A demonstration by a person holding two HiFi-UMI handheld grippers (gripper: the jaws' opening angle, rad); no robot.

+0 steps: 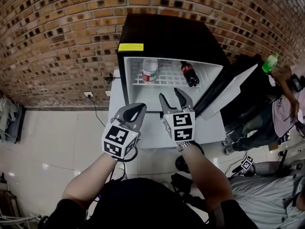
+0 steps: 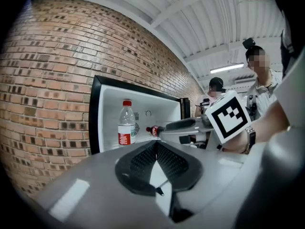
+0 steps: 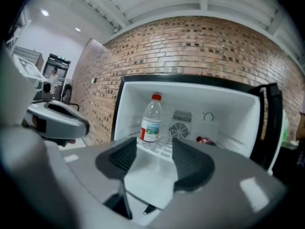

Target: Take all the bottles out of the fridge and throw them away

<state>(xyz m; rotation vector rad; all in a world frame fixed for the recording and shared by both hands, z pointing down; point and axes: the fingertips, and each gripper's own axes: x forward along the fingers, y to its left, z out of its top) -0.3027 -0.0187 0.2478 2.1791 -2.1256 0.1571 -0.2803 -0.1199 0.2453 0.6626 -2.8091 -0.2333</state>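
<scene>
A small black fridge stands open against the brick wall. On its wire shelf a clear water bottle with a red cap stands upright at the left. A dark cola bottle lies on its side at the right. Both grippers hover in front of the fridge, short of the shelf. My left gripper has its pads meeting at the tip, nothing between them. My right gripper is open and empty, and past its jaws I see the water bottle and the cola bottle.
The fridge door swings open to the right. Beyond it a person holds a green bottle. Another person sits at the lower right. A wall socket with a cable is left of the fridge, over pale floor tiles.
</scene>
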